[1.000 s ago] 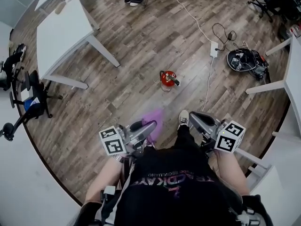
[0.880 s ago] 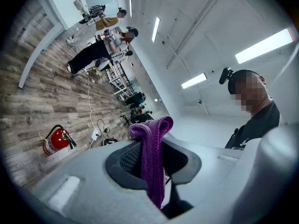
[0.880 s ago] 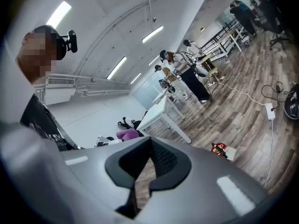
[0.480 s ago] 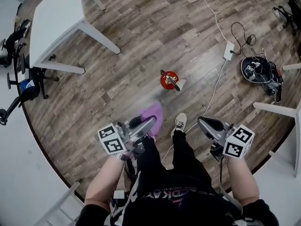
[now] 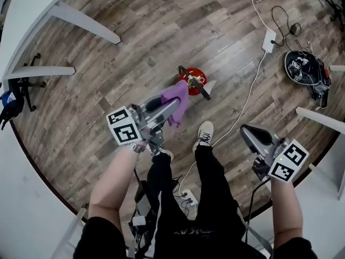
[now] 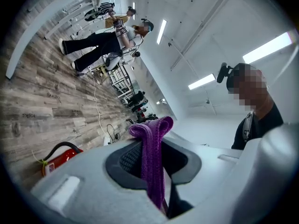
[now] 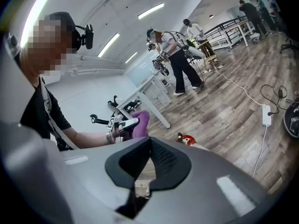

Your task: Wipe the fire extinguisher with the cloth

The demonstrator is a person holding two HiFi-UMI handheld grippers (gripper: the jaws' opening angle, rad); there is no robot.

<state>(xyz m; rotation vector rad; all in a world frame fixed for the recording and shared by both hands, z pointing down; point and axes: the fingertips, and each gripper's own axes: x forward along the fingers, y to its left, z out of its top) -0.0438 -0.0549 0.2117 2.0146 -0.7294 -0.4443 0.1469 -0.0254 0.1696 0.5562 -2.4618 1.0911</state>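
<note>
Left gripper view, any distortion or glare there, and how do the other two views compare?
Left gripper view: heavy fisheye bend, dark corners, ceiling light strips blown out, purple cloth sharp. Right gripper view: same bend, fire extinguisher small but clear. Head view: even light, wooden floor bowed at the edges.

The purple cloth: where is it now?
The cloth is pinched in the left tongs, left of centre in the head view, beside the fire extinguisher on the floor.

Fire extinguisher (image 5: 193, 82) sits on the floor (image 5: 135, 53) ahead of the shoes (image 5: 204, 133), cloth (image 5: 178, 94) in the left gripper (image 5: 168, 108) just beside it, right gripper (image 5: 249, 134) well off right, power strip (image 5: 269, 40) behind.
</note>
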